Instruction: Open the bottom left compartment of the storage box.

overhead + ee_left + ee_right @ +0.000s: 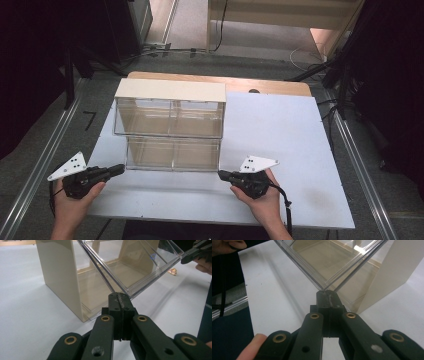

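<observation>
- High view: a cream-topped cabinet (170, 90) with two clear drawers sits mid-table (280, 130). The lower drawer (172, 154) stands pulled out toward the person; the upper drawer (169, 118) sits further back, under the top. Left gripper (120, 169) is at the lower drawer's front left corner, right gripper (222, 174) at its front right corner.
- Judgement: the lower drawer is part-way along its travel, out of the cabinet but still in its slot. Whether it is going in or out cannot be told.
- Left gripper view: jaws pressed together with no gap, their tip at the drawer's clear lower front edge (140, 287). Whether they pinch the rim or merely butt against it is not clear. A small gold-coloured object (172, 271) lies on the table beyond; identity unclear.
- Right gripper view: jaws likewise closed flat, tip at the drawer's corner (324, 287); actual grip hard to confirm. The drawer looks empty. A fingertip (252, 343) intrudes bottom left.
</observation>
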A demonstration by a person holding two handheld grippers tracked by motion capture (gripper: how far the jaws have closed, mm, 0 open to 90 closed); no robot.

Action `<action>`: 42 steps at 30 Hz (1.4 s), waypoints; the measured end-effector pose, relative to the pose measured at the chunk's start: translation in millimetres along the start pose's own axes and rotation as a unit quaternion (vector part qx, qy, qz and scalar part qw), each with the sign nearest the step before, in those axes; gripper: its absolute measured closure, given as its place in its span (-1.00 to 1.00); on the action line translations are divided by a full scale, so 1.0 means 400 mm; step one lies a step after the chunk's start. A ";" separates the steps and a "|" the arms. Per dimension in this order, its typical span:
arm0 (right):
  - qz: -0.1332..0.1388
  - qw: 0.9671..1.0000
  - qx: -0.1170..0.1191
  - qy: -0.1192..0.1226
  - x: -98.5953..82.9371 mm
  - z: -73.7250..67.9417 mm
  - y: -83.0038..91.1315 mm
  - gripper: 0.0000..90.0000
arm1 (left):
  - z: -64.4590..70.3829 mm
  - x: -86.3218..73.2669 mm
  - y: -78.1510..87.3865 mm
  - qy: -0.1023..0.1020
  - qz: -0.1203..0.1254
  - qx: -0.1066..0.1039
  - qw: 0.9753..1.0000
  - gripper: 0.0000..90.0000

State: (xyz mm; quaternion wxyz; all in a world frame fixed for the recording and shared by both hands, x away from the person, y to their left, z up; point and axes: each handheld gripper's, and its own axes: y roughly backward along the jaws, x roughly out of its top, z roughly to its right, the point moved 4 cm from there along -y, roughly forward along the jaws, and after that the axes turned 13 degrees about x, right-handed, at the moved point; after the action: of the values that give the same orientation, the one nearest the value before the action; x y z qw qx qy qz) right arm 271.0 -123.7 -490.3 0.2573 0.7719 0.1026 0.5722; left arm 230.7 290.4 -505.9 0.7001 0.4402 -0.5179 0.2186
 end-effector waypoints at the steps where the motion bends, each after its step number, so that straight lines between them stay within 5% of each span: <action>1: 0.000 1.000 -0.001 0.002 0.001 0.000 0.001 0.96 | 0.001 0.000 0.000 0.001 0.001 -0.001 1.000 1.00; 21: 0.035 0.999 0.001 0.013 0.051 -0.025 0.024 0.96 | 0.035 0.053 0.005 -0.032 0.046 -0.010 0.998 1.00; 27: 0.050 0.999 -0.004 0.014 0.087 -0.032 0.042 0.96 | 0.038 0.089 0.007 -0.026 0.079 -0.006 0.997 1.00; 42: 0.079 0.996 -0.019 0.024 0.132 -0.018 0.065 0.96 | 0.047 0.151 -0.026 -0.030 0.097 -0.003 0.995 1.00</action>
State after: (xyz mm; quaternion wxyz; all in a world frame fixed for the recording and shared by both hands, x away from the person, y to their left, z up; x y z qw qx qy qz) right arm 277.9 -119.7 -431.5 0.2232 0.7588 0.0369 0.6107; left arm 250.9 260.2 -453.0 0.6612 0.3923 -0.5795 0.2703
